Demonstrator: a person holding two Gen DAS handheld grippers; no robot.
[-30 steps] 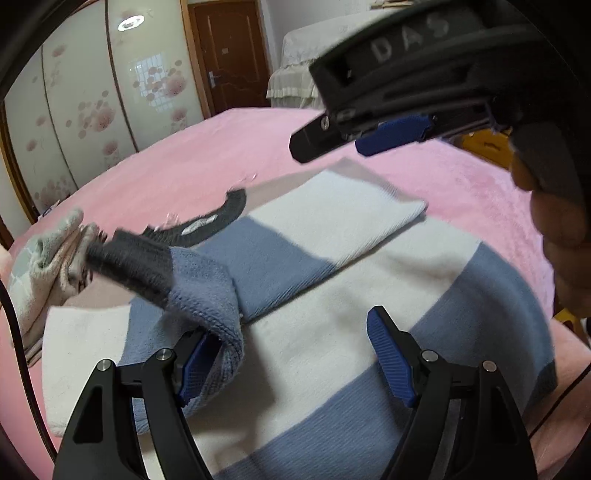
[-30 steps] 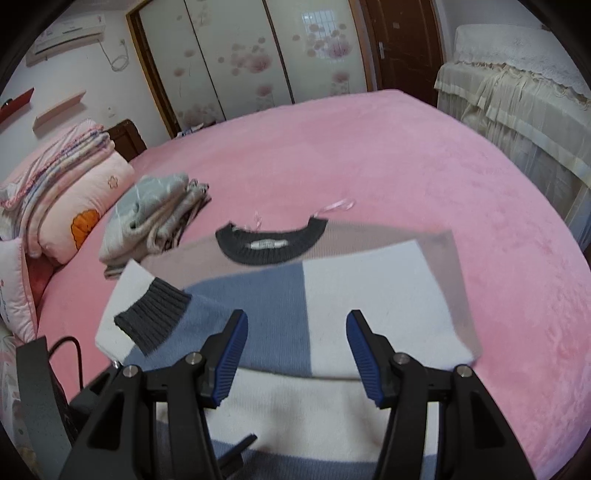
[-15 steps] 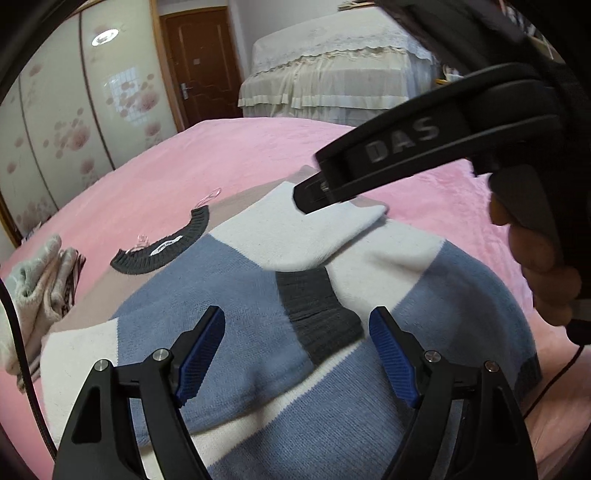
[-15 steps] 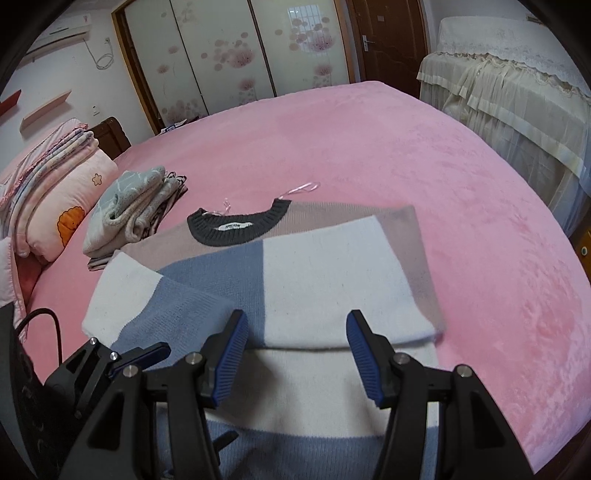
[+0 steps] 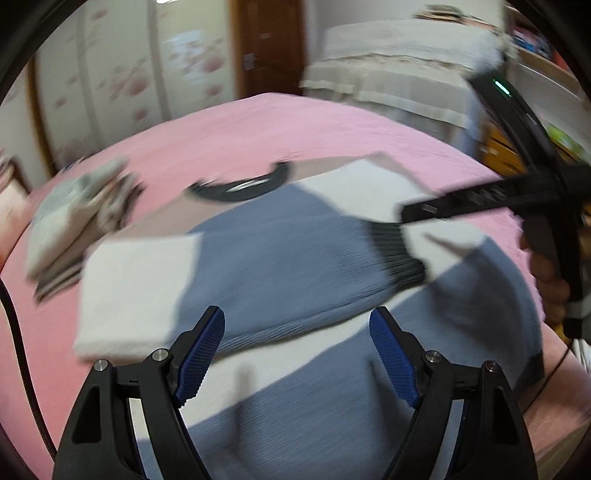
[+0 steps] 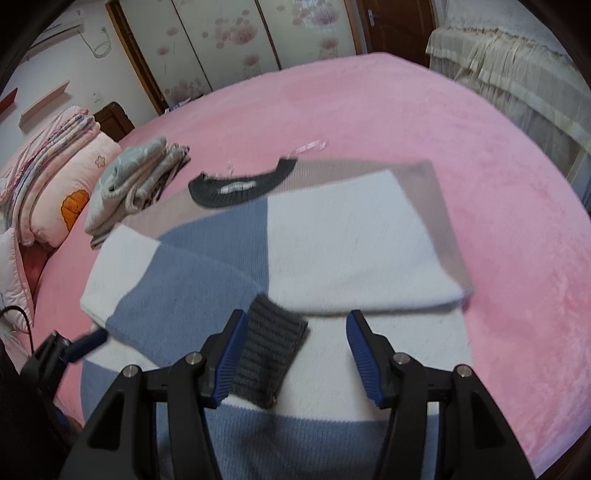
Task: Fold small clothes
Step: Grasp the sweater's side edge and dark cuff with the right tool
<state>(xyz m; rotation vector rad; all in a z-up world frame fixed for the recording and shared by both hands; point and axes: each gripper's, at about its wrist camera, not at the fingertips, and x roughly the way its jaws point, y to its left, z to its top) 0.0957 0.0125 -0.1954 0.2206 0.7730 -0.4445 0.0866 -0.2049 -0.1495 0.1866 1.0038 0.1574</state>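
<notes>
Both sleeves lie folded across sweater point(image 6: 332, 236) at frame centre, narrowing it; left gripper point(image 5: 295, 343) and right gripper point(image 6: 293, 341) released, holding nothing.

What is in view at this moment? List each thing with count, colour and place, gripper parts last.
sweater: one, blue, white and beige blocks, both sleeves folded in, on the bed
dark cuff: one, charcoal, on the sweater's front
folded clothes: one pile, grey-white, left of the collar
bed cover: one, pink
pillows: stacked, pink, far left
wardrobe doors: floral, behind the bed
left hand-held gripper: black, blue pads, open
right hand-held gripper: black, blue pads, open over the cuff
</notes>
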